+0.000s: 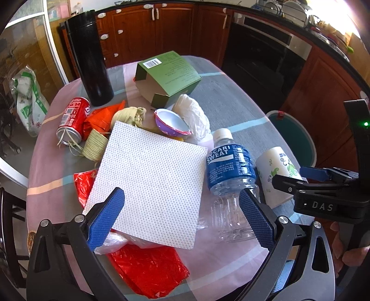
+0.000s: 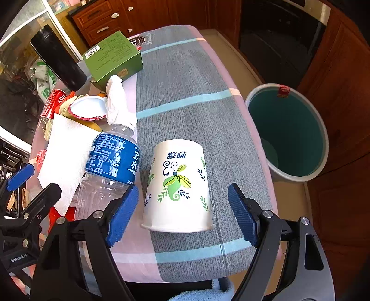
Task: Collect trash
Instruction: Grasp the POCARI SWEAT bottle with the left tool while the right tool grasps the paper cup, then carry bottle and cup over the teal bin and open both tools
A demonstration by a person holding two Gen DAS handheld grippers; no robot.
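Here the white leaf-printed paper cup (image 2: 178, 187) lies on its side; both grippers' fingers (image 2: 123, 215) gape wide, empty.

Both wrist views look down from the near edge across the surface (image 1: 231, 101), close in, sharing the bottle (image 1: 227, 166) and paper cup (image 2: 178, 187).

I'm working in a home kitchen: dark wooden cupboards (image 1: 152, 30) line the wall, a built-in oven (image 1: 261, 53) sits under the counter, and a dish rack (image 1: 284, 9) stands on top.
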